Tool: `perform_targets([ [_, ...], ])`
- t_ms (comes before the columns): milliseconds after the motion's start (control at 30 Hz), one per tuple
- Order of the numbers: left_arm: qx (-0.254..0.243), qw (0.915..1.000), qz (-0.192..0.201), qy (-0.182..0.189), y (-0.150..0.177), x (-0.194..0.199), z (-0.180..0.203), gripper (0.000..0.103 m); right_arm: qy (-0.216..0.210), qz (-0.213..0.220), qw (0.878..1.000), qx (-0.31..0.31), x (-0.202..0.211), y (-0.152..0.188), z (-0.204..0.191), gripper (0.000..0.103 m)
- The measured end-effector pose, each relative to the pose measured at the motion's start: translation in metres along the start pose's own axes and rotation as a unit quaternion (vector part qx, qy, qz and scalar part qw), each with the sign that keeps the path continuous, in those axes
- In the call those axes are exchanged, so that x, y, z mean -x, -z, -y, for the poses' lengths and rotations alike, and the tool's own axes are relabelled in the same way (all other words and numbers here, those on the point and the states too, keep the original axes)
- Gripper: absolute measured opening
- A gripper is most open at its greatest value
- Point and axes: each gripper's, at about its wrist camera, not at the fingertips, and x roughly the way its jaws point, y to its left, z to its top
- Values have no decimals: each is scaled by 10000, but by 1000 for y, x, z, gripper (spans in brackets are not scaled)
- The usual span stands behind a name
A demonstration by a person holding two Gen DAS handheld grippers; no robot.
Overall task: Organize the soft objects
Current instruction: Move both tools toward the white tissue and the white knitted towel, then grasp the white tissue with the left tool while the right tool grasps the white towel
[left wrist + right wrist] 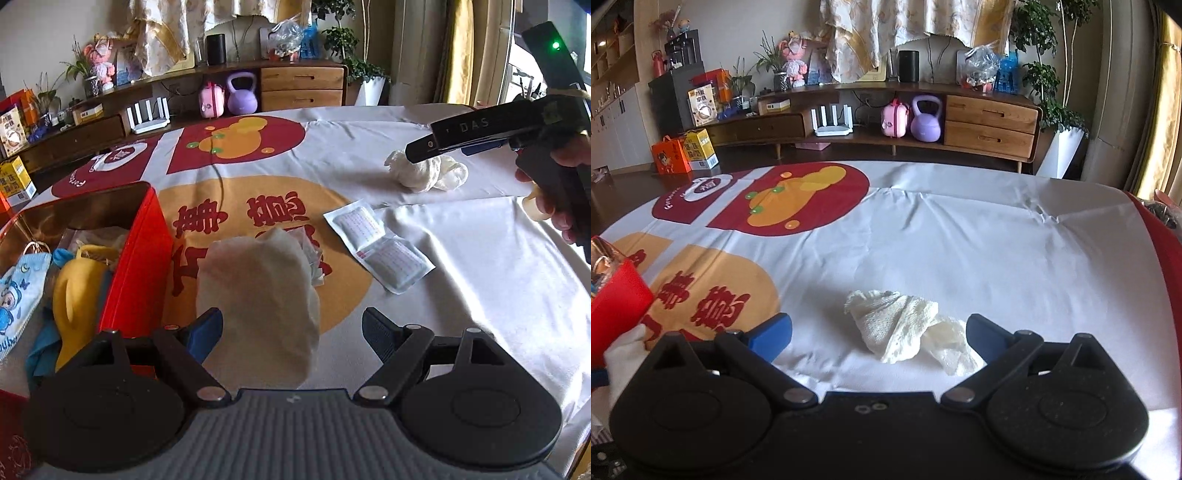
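Observation:
My left gripper point(291, 332) is open over the tablecloth. A white soft cloth piece point(258, 291) lies between its fingers, nearer the left blue pad point(205, 338). A red box point(136, 258) at the left holds a yellow soft toy point(75, 295), a blue-printed face mask point(18, 288) and other soft items. My right gripper point(879, 334) is open and low over a crumpled white mesh cloth point(905, 325), which lies between its fingers. In the left wrist view this gripper point(417, 155) hangs over the same cloth point(428, 173).
Two flat white sachets point(380, 243) lie on the cloth-covered table point(960, 240) right of centre. The red box corner point(617, 295) shows at the left of the right wrist view. A wooden sideboard point(990, 125) stands beyond the table's far edge.

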Motion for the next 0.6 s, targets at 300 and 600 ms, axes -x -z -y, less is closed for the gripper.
perform_targets([
  [300, 30, 10000, -36, 42, 3, -6, -3, 76, -1, -31, 9998, -195, -29, 0, 2, 101],
  [600, 335, 9994, 8, -117, 0, -3, -14, 37, 318, -219, 9992, -118, -43, 8, -1, 80],
])
